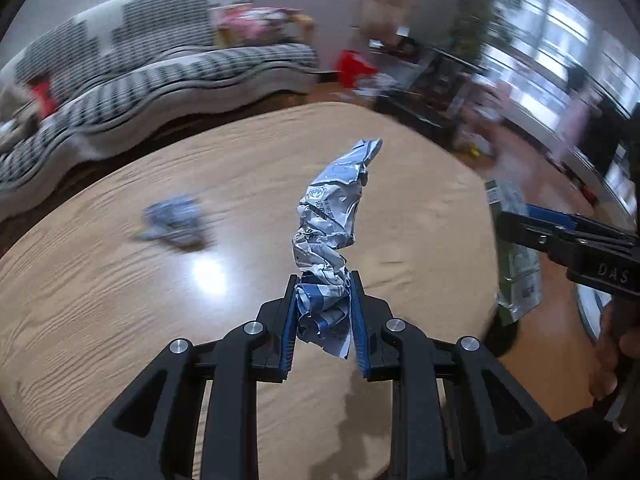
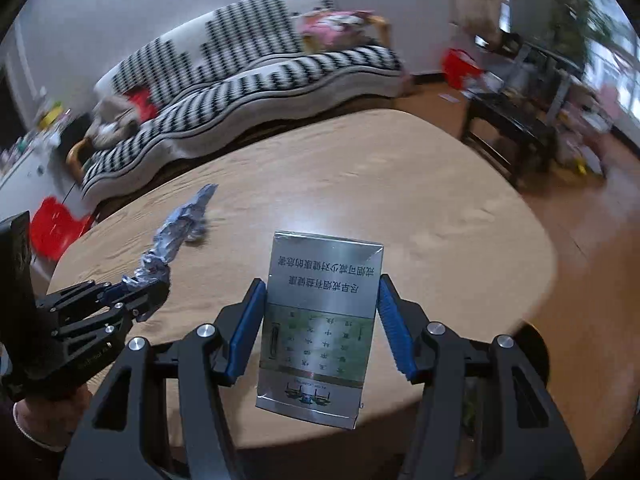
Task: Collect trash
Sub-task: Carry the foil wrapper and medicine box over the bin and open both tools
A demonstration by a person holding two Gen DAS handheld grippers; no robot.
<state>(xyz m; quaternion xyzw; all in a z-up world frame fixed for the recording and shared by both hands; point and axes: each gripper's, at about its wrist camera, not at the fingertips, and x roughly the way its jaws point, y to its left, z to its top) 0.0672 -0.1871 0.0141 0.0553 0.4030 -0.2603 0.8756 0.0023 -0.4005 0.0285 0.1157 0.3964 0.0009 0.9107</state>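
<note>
Left wrist view: a crumpled blue-and-white foil wrapper [image 1: 326, 240] is pinched between the left gripper [image 1: 324, 312] pads, held up over the oval light-wood table [image 1: 120, 300]; another crumpled bluish wrapper [image 1: 172, 226] is left lying on the tabletop, blurry.

Right wrist view: a silver-and-green cigarette pack [image 2: 320, 328] is seen between the right gripper [image 2: 320, 320] fingers; whether it's actually squeezed can't be told, small gaps are visible.

glossy wood-grain table [image 1: 120, 320]; crinkled shiny foil wrapper [image 1: 328, 220]; smooth silvery carton [image 2: 320, 320] at 6 o'clock
</note>
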